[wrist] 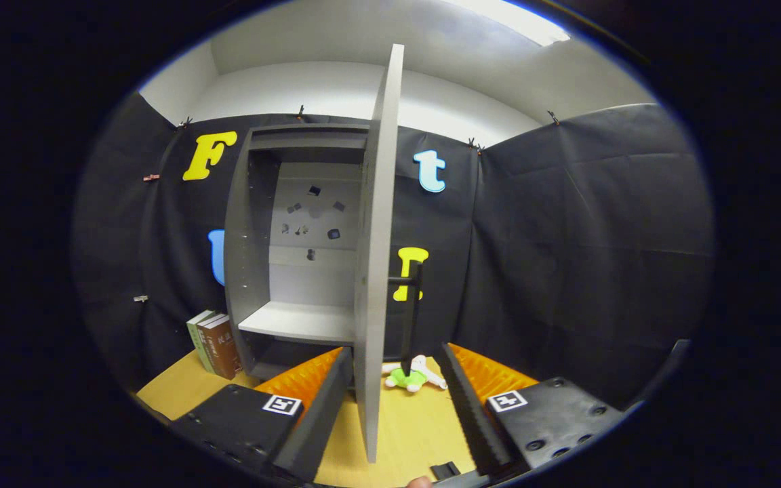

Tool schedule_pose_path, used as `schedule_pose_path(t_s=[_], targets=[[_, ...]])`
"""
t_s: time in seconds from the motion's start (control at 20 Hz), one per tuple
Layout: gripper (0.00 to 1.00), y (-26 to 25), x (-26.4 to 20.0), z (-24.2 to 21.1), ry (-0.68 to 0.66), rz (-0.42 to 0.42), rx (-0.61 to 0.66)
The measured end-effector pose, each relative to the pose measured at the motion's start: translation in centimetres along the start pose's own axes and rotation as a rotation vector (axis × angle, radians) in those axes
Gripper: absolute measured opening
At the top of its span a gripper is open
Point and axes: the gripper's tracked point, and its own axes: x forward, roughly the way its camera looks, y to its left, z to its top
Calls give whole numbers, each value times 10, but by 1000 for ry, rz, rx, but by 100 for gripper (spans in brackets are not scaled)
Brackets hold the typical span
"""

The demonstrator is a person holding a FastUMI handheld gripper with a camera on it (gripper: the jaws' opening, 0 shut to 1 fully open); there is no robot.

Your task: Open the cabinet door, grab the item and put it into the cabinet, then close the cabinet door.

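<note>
- Judging by its look, the small toy (409, 376) at lower centre of the frame, white limbs around a green body, seems soft and light; it should squash rather than slip, and nothing suggests it is fragile.
- Gripping across the green middle looks safest, since the thin limbs would likely bend away.
- It lies on the wooden table (404, 434), just right of the door's lower edge, below the black handle (409, 318).
- The cabinet door (378, 257) stands swung open, edge-on between the fingers; the cabinet (282, 271) shows a bare shelf at centre left, books (214, 342) beside it.
- The gripper (394, 400) points level at the cabinet, jaws spread wide, holding nothing; the door edge sits inside the gap without touching.
</note>
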Motion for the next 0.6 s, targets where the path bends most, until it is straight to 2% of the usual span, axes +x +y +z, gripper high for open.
schedule_pose_path(t_s=[0.1,0.4,0.6], targets=[[99,14,-8,-13,39,37,10],[99,77,-16,-70,235,209,41],[99,102,-18,-123,403,252,73]])
